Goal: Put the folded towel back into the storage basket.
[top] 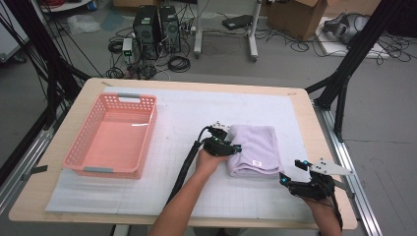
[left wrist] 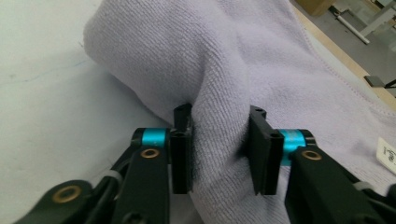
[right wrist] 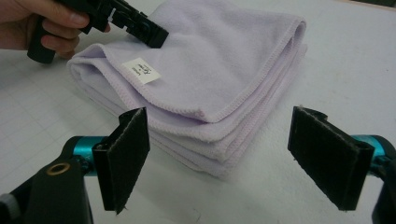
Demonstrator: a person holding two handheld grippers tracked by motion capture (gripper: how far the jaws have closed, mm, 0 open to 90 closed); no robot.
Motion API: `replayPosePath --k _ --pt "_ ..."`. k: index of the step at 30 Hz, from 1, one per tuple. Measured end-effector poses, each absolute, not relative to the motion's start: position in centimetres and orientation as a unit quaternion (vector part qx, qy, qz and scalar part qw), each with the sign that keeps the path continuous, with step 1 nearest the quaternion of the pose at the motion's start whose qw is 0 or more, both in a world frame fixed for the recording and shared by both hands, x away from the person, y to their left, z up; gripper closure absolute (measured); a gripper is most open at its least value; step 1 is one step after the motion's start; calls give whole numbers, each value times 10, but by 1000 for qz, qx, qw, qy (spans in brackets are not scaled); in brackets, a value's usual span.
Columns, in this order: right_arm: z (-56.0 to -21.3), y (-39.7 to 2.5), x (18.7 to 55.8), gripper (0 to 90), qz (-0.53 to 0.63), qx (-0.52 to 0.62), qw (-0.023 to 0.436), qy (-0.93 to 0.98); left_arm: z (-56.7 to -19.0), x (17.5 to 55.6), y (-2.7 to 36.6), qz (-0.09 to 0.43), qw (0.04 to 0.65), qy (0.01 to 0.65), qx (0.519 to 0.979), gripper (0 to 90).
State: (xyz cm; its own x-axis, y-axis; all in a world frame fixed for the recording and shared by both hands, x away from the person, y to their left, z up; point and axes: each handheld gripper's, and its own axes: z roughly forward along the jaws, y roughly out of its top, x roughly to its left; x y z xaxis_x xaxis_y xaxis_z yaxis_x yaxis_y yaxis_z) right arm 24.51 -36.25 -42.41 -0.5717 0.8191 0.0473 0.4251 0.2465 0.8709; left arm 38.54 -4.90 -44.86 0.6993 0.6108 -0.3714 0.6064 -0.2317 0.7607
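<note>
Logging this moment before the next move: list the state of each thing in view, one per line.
Towel: folded, lying flat on the mat, left edge pinched.
Left hand-held gripper: shut on the towel.
Right hand-held gripper: open, short of the towel's corner.
Pink basket: upright, empty.

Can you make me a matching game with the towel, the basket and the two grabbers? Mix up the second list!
Things:
1. towel
2. basket
3. left gripper
4. right gripper

States:
A. jaws wide open, holding nothing
B. pink, on the table's left side
C. lilac, folded, with a white label
D. pinching a fold of cloth

Pairs: 1-C, 2-B, 3-D, 4-A
</note>
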Motion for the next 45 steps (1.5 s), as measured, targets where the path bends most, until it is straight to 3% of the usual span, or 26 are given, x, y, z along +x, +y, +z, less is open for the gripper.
replayPosePath --k 6,12,15,45 --pt "-425 -363 244 194 456 412 213 759 -445 379 -43 25 518 350 780 716" --pt "-425 -365 243 194 461 410 211 758 -432 369 -41 75 549 255 792 717" --pt "-425 -364 243 194 462 411 211 757 -424 366 -37 82 564 240 786 718" --pt "-425 -357 246 193 466 406 208 758 -365 347 63 138 629 215 734 730"
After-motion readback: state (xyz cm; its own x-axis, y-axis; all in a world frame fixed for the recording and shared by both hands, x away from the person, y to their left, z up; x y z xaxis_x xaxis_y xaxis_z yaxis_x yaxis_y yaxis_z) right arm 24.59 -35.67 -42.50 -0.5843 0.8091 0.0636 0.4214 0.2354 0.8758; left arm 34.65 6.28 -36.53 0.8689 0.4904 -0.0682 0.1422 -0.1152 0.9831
